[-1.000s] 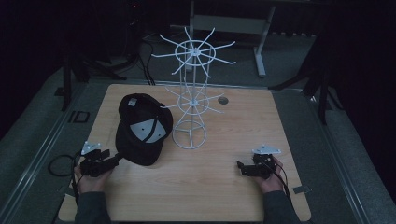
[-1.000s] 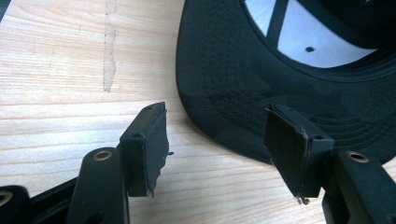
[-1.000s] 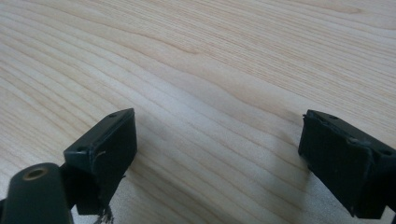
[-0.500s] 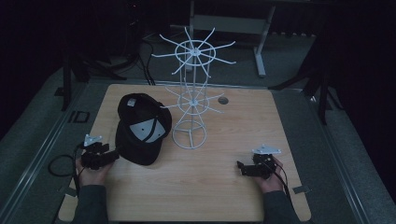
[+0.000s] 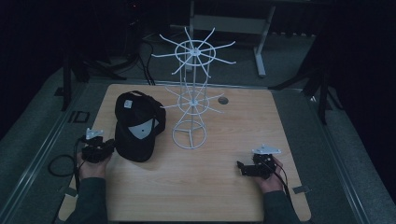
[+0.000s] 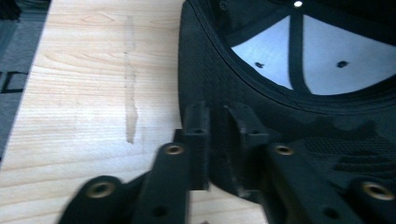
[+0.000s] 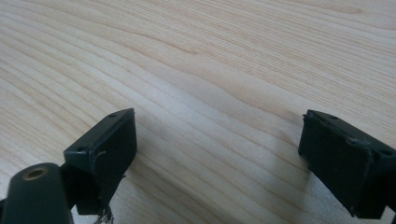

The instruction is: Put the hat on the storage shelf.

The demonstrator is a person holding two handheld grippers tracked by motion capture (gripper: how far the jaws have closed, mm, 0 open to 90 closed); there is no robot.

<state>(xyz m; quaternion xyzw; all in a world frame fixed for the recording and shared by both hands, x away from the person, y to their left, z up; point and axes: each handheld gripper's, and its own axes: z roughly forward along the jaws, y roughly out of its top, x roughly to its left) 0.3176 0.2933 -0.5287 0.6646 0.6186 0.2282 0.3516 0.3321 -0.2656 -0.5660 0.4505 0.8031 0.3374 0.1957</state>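
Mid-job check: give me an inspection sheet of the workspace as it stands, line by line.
Surface: wooden table, a faint streak near the cap in the left gripper view.
Job's things: black cap lying inside-up, pale lining showing; white wire rack upright beside it.
Clutter: small round dark spot behind the rack.
Grippers: left gripper has just been closing, fingers pinching the cap's brim edge; right gripper open over bare wood.
Cables: a cable loops off the table's left edge from the left gripper.
Surroundings: dark room, grey floor, stand legs behind.
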